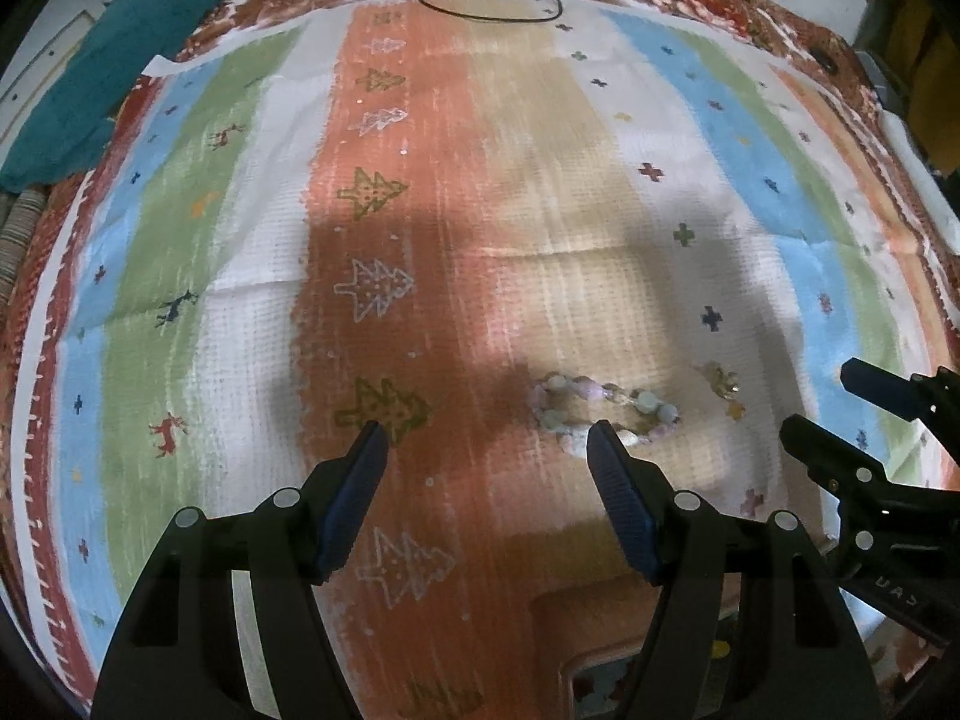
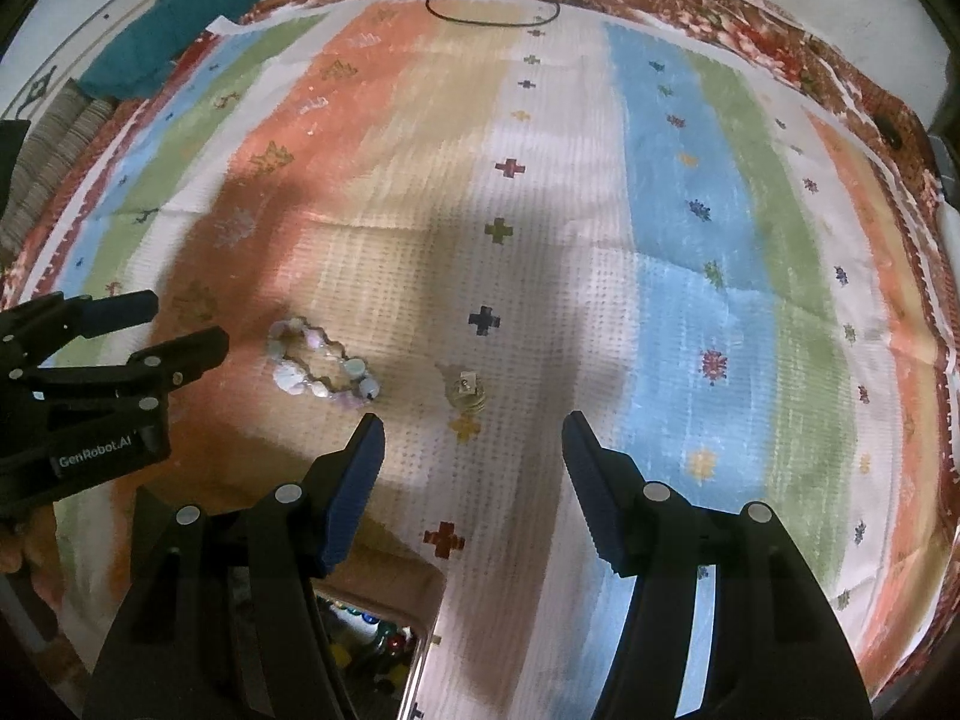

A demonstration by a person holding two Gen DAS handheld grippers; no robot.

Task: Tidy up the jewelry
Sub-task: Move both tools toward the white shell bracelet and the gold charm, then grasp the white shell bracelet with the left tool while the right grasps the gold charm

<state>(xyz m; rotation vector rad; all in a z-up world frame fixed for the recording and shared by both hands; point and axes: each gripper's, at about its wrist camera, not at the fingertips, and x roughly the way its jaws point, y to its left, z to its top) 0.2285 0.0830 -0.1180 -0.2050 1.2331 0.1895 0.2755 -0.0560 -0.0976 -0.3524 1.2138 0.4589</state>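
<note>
cloth: striped woven spread point(image 1: 516, 192) with tree motifs, fills frame
towel: teal fabric point(image 1: 120, 72), upper left
cable: thin black loop point(image 1: 480, 0), top centre

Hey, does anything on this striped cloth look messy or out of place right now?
Nothing damaged or spilled. A beaded bracelet and a small gold piece lie loose on the cloth. A black cable trails along the far edge.

Cloth point(image 2: 660, 252) striped orange, beige, white, blue, green; bracelet point(image 2: 321, 363) pastel pink, pale blue; towel point(image 1: 120, 60) teal.
</note>
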